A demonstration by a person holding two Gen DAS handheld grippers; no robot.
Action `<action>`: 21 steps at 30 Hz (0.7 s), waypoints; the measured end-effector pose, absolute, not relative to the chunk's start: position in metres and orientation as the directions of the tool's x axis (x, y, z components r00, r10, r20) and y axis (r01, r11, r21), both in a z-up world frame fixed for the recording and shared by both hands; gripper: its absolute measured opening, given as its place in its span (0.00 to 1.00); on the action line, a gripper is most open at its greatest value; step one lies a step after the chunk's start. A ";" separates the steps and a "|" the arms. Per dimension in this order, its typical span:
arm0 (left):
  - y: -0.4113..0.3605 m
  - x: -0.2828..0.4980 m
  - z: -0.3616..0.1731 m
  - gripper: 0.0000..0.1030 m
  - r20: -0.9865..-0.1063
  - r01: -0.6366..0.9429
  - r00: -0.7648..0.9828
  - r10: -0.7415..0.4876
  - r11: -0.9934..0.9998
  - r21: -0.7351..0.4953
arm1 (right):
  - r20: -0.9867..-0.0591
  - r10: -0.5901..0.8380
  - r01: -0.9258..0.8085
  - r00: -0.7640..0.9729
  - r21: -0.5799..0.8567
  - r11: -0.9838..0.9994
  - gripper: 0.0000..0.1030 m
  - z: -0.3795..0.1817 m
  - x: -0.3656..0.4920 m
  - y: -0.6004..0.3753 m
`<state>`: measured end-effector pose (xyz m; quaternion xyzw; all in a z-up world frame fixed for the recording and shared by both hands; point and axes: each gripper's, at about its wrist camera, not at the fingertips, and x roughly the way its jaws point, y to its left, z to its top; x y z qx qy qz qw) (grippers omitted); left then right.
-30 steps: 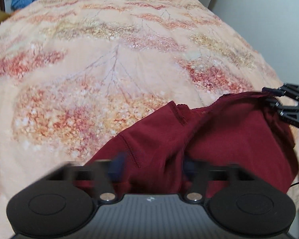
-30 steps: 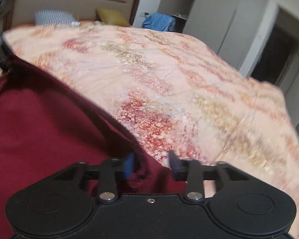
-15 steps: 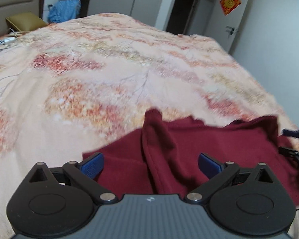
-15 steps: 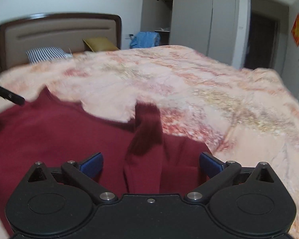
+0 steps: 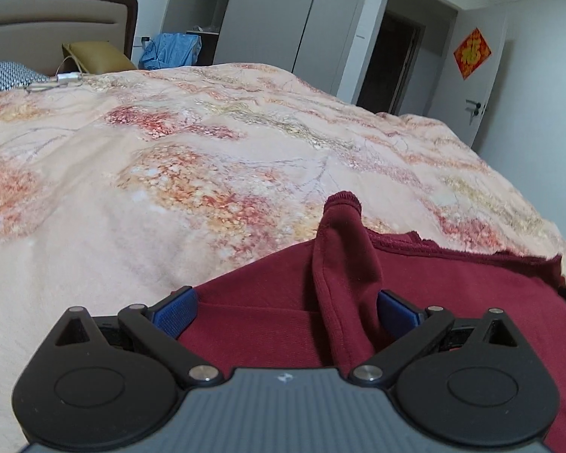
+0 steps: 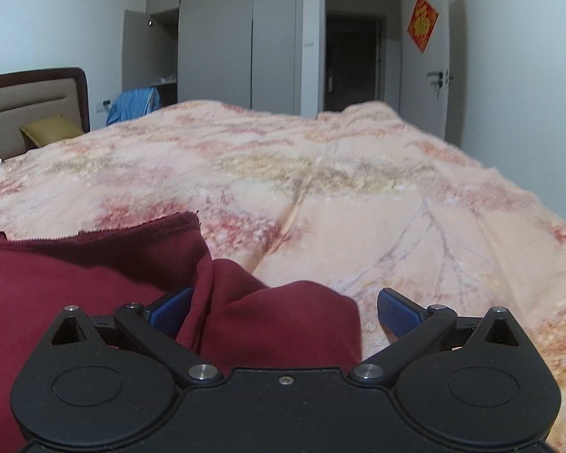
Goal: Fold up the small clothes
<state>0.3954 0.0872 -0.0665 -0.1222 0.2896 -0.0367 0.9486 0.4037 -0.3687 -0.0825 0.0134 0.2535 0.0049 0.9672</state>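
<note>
Both claws stand released: the left claw (image 5: 286, 311) and the right claw (image 6: 285, 311) have their blue pads spread wide, and the jaws of each have just been opening, so the dark red garment (image 5: 452, 302) that each had pinched a second ago is now let go. Cloth lies between the pads in both wrist views, yet no pad presses on it. In the left wrist view a raised ridge of hemmed fabric (image 5: 343, 264) stands up between the fingers, close against the right-hand pad (image 5: 398, 311) but slack. In the right wrist view a rumpled corner (image 6: 279, 324) of the same garment sits between the pads, nearer the left-hand one (image 6: 171, 311). The garment rests on the bed, spread over the peach floral quilt (image 5: 207, 158) at its near edge, with a frayed-looking edge (image 6: 132, 228) running across its far side. Compared with a second ago, when the fabric hung lifted and stretched between the two claws, it has dropped onto the quilt. That suggests one fold has just been laid down. The ridge and the bunched corner show the cloth is not yet flat, so smoothing or a fresh grasp for a further fold seems likely next.
</note>
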 end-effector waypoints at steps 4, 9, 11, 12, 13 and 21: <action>0.099 0.392 -0.062 0.99 -0.521 -0.022 0.837 -0.166 0.942 -0.334 | -0.485 0.037 -0.001 0.874 0.073 0.997 0.99 -0.071 0.392 -0.373; 0.126 0.383 -0.050 0.99 -0.569 -0.207 0.822 -0.029 0.915 -0.346 | -0.454 0.021 -0.011 0.891 0.023 1.000 0.99 -0.051 0.353 -0.369; 0.133 0.372 -0.043 0.99 -0.568 -0.212 0.823 -0.036 0.907 -0.364 | -0.427 0.036 -0.033 0.903 0.015 0.999 0.99 -0.044 0.330 -0.364; 0.133 0.365 -0.039 0.99 -0.565 -0.208 0.825 -0.035 0.910 -0.359 | -0.414 0.047 -0.048 0.909 0.008 0.999 0.99 -0.041 0.318 -0.360; 0.131 0.357 -0.035 1.00 -0.564 -0.200 0.825 -0.034 0.916 -0.348 | -0.400 0.058 -0.065 0.915 -0.005 0.998 0.99 -0.039 0.306 -0.354; 0.091 0.293 -0.029 1.00 -0.527 -0.083 0.841 -0.122 0.933 -0.349 | -0.357 0.010 -0.081 0.934 -0.186 0.979 0.99 -0.052 0.232 -0.312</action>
